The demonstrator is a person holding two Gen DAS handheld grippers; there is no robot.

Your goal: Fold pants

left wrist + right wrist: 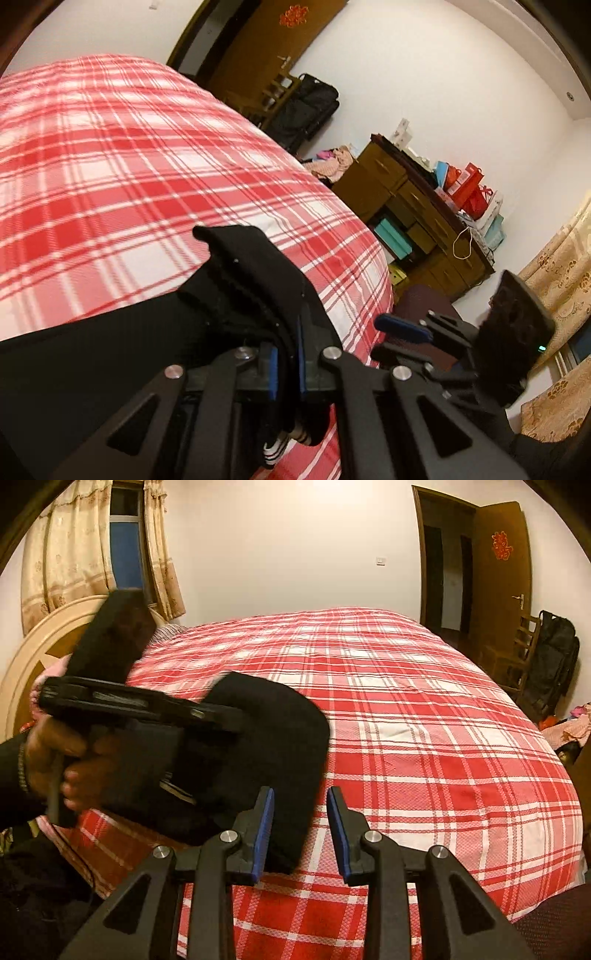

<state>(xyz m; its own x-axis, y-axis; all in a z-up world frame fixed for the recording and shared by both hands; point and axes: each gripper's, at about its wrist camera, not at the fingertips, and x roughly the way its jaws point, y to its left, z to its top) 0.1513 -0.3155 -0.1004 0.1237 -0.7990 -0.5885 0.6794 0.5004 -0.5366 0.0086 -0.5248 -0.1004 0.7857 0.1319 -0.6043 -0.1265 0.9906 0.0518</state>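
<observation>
While my left gripper (286,363) pinches the black pants (251,280) (lower centre), my right gripper (300,830) gapes wide, holding nothing

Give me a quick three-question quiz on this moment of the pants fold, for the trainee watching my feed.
1. True or false: the left claw is shut on the black pants.
2. Which best describes the right claw?
A. shut on the pants
B. open, holding nothing
C. out of view
3. Fill in: the pants lie over a bed cover checked in red and ____.

Key
1. True: black cloth is pinched between its blue pads.
2. B: its jaws stand apart, with only bed cover showing in the gap.
3. White.
</observation>
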